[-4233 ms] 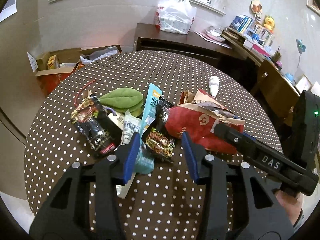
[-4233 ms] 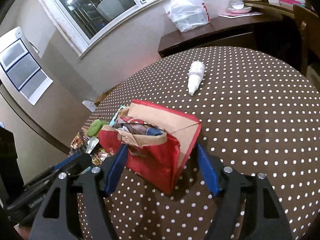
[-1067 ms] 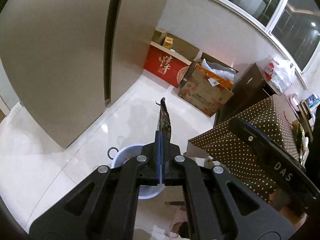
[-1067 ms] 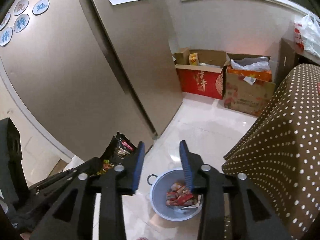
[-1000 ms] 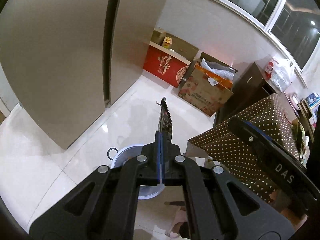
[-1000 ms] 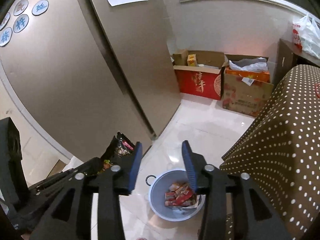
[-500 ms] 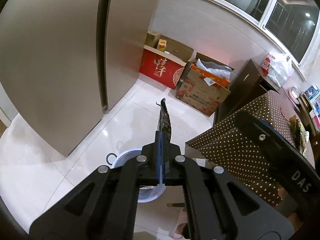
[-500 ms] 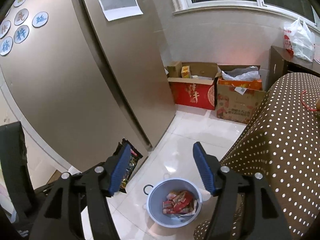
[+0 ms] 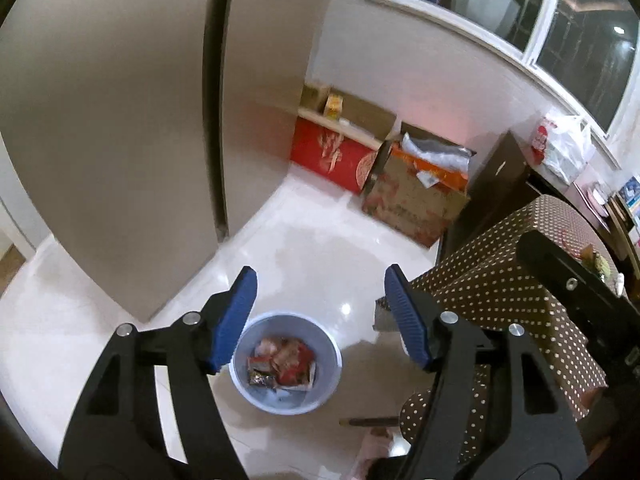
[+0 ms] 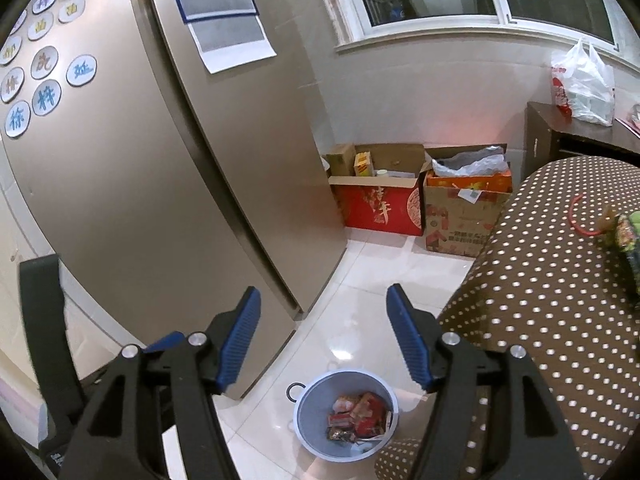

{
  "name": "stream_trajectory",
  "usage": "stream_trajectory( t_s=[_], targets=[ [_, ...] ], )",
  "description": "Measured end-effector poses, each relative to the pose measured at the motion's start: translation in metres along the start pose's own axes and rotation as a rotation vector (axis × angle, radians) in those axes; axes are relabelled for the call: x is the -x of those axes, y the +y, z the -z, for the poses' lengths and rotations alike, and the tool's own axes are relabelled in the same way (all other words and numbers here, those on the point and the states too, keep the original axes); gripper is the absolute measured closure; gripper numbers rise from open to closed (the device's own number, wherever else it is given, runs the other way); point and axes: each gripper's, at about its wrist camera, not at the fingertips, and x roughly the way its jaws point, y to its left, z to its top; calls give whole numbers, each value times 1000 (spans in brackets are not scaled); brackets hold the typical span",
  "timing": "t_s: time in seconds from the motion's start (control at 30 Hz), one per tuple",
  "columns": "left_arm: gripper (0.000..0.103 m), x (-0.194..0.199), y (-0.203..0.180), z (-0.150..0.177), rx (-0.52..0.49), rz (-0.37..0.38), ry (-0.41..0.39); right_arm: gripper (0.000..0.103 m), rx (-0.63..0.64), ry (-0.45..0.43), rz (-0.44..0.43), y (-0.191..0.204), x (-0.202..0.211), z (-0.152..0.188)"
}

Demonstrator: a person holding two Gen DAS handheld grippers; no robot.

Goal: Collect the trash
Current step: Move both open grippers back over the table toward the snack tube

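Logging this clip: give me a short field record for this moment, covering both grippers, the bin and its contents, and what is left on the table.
left gripper: jaws opening, nothing between them
right gripper: open, empty
bin: pale blue, on the floor below both grippers
bin contents: red and dark wrappers
table: brown polka-dot cloth, beside the bin
left on table: red cord, more wrappers at the far right edge

We see warm indoor light from above; the dark window panes (image 9: 560, 20) show a reflected ceiling lamp. The glossy white tiled floor (image 9: 320, 248) carries soft glare patches. Both fisheye views bend straight lines strongly and darken to black at the corners. The pale blue round plastic bin (image 10: 346, 414) looks slightly soft.
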Motion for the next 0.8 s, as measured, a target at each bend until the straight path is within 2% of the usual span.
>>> stream_trajectory(
  t_s=[0.23, 0.47, 0.67, 0.8],
  targets=[
    [38, 32, -31, -3, -40, 21, -35, 38, -17, -38, 15, -18, 43, -5],
    [38, 64, -91, 4, -117, 81, -55, 38, -55, -88, 65, -59, 95, -9],
    [37, 73, -161, 19, -215, 178, -19, 37, -114, -121, 156, -121, 145, -7],
    [37, 70, -210, 34, -293, 239, 17, 37, -176, -133, 240, -176, 176, -1]
  ],
)
